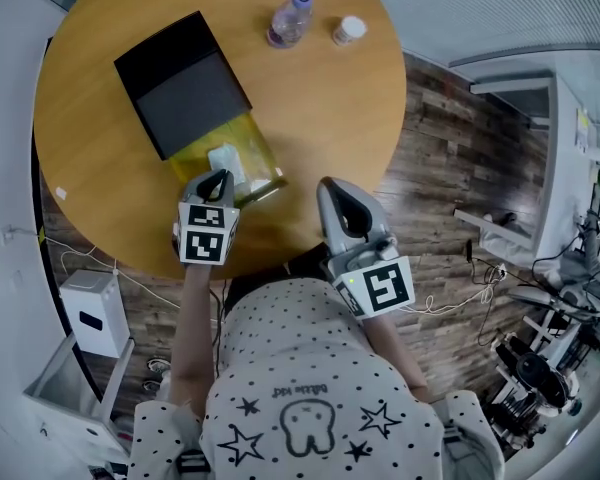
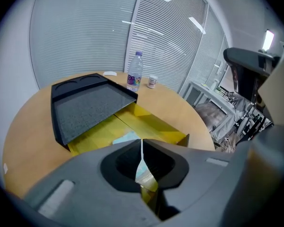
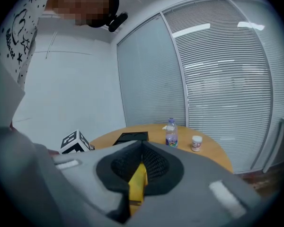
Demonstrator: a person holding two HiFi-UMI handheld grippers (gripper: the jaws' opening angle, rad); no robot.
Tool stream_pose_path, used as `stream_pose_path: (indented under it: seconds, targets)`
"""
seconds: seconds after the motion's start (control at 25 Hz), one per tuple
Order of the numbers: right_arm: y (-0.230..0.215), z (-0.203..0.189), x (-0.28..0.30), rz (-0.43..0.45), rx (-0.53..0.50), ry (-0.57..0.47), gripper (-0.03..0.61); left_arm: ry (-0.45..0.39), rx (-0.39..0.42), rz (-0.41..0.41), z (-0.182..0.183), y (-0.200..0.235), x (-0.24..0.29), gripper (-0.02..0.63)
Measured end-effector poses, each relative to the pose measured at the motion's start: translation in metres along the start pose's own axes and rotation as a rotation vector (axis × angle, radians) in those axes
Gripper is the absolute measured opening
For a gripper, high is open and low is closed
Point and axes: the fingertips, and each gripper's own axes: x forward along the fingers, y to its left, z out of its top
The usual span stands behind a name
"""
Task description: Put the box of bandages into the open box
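The open box [image 1: 252, 133] has a yellow inside and a black lid [image 1: 185, 83] folded back; it sits on the round wooden table [image 1: 90, 178]. A pale bandage box [image 1: 226, 158] lies inside it, also seen as a light blue patch [image 2: 125, 138] just beyond the left jaws. My left gripper [image 1: 218, 176] hovers over the box's near end, tilted down, its jaws touching at the tips [image 2: 142, 145] with nothing gripped. My right gripper [image 1: 332, 186] is at the table's near edge to the right, jaws together [image 3: 142, 144], with the yellow box showing through the gap.
A water bottle [image 1: 290, 20] and a small white jar [image 1: 348, 30] stand at the table's far side. A white cabinet [image 1: 95, 313] sits on the wood floor to the left, and chairs and cables [image 1: 540, 358] are to the right.
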Motion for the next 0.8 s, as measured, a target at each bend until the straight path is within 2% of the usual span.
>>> stream_pose_path:
  seconds: [0.32, 0.48, 0.68, 0.8]
  targets:
    - [0.008, 0.002, -0.009, 0.034, -0.01, -0.017, 0.005, -0.095, -0.021, 0.049, 0.011, 0.002, -0.021, 0.009]
    - [0.014, 0.0, -0.015, 0.057, -0.014, -0.026, 0.005, -0.153, 0.039, 0.105, 0.019, 0.001, -0.038, 0.009]
    - [0.02, -0.004, -0.024, 0.082, -0.02, -0.037, 0.005, -0.278, 0.051, 0.168, 0.035, -0.002, -0.062, 0.011]
    - [0.025, -0.006, -0.032, 0.093, -0.021, -0.044, 0.005, -0.321, 0.061, 0.196, 0.041, -0.005, -0.074, 0.011]
